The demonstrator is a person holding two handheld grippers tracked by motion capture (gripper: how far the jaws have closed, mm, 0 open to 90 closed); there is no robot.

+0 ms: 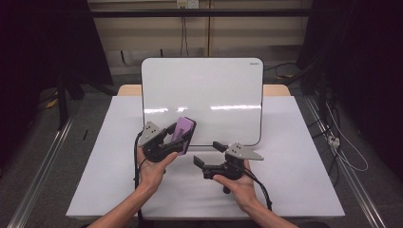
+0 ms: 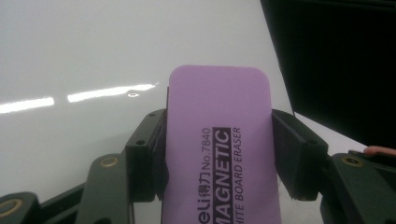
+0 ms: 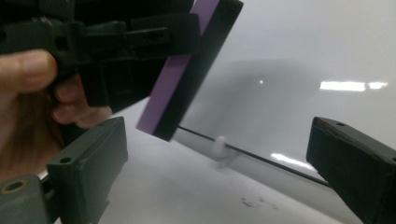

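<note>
Purple magnetic eraser [image 1: 182, 132] sat clamped in our left gripper [image 1: 177, 137] just before the whiteboard [image 1: 204, 90], our right gripper [image 1: 209, 154] wide open and empty; a tilted approach might smear or slip.

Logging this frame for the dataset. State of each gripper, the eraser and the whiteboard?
left gripper: shut on the purple eraser, jaws clamping its two long sides.
purple eraser: held off the table, purple face toward the gripper's camera, black pad toward the board.
right gripper: open, jaws wide apart, holding nothing.
whiteboard: propped up on the table, surface looks clean, ceiling lights reflected in it.
</note>
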